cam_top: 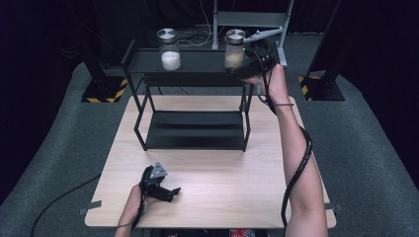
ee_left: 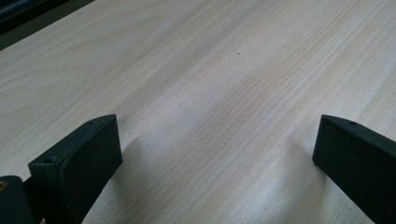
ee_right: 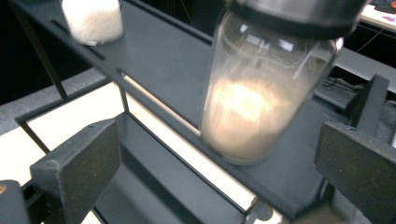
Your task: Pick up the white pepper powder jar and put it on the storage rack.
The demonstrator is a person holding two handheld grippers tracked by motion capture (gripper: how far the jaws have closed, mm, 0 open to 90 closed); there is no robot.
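Note:
A black two-level rack (cam_top: pixel 197 66) stands at the far side of the wooden table (cam_top: pixel 222 197). On its top shelf (ee_right: pixel 163 60) stand two lidded glass jars. The one with beige powder (cam_top: pixel 234 52) is at the right end, and the one with white powder (cam_top: pixel 170 52) is left of the middle. My right gripper (cam_top: pixel 254 61) is at the beige jar (ee_right: pixel 261 102), open, its pads apart from the glass on both sides. The white jar (ee_right: pixel 93 21) shows at the upper left. Near the table's front edge, my left gripper (cam_top: pixel 168 191) rests open over bare wood (ee_left: pixel 210 70), with nothing between its jaws.
The rack's lower shelf (cam_top: pixel 195 129) is bare. Black stands with yellow-and-black bases (cam_top: pixel 104 91) (cam_top: pixel 321 89) flank the table on grey carpet. A metal frame with cables (cam_top: pixel 249 22) stands behind the rack. The right gripper's cable (cam_top: pixel 299 168) trails along the forearm.

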